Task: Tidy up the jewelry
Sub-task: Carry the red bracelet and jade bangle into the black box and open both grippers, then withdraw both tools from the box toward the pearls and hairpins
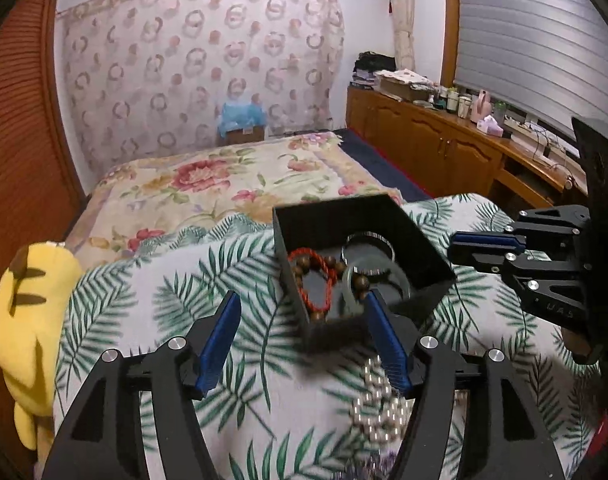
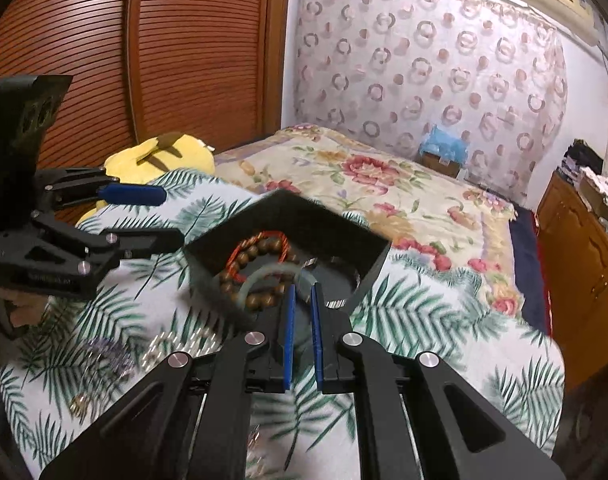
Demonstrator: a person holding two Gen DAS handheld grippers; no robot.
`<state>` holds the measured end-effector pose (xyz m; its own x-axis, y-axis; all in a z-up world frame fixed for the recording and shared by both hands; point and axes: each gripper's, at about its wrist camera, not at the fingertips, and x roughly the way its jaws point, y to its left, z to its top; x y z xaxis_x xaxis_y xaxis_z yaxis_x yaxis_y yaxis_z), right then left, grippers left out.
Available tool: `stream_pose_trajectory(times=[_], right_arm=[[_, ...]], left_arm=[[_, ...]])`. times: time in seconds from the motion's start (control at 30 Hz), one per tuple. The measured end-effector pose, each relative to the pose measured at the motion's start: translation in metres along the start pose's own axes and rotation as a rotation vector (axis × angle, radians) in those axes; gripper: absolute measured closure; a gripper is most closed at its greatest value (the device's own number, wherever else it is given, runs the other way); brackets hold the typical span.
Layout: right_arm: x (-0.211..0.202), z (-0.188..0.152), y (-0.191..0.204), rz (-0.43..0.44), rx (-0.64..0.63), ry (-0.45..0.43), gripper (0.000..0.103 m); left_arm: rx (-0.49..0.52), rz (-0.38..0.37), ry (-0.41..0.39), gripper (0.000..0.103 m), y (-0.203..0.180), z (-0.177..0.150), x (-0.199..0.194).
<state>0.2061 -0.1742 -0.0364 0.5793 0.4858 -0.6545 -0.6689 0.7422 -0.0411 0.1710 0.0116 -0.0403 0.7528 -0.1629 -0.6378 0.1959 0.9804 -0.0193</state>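
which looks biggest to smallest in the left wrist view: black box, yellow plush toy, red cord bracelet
1. black box
2. yellow plush toy, close to the box; fisheye edge makes this unsure
3. red cord bracelet, clearly smallest

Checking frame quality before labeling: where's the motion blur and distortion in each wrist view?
Left wrist view: the near corner of the black box is smeared, the pearl beads are streaked, and the far room is sharp; fisheye bends the wardrobe. Right wrist view: the wooden bead bracelet and pale green bangle are blurred, as are the beads on the leaf-print cloth. Lighting is dim and warm, with no strong glare.
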Motion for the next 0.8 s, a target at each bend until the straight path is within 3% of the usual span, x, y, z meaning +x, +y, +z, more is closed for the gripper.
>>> stream_pose_trajectory(times=[0.13, 0.27, 0.53, 0.8], right_arm=[[-0.010, -0.021, 0.002, -0.004, 0.031, 0.022, 0.080], [-0.017, -0.044, 0.001, -0.008, 0.072, 0.047, 0.079], [-0.013, -0.080, 0.005, 0.015, 0.094, 0.149, 0.079], [-0.001, -0.081, 0.020, 0.029, 0.062, 0.183, 0.079]], left_arm=[[-0.010, 0.002, 0.009, 0.027, 0.000, -0.014, -0.006], [-0.016, -0.022, 0.010, 0.015, -0.002, -0.025, -0.011], [-0.001, -0.040, 0.037, 0.014, -0.013, -0.044, -0.011], [0.006, -0.044, 0.078, 0.014, -0.012, -0.053, -0.005]])
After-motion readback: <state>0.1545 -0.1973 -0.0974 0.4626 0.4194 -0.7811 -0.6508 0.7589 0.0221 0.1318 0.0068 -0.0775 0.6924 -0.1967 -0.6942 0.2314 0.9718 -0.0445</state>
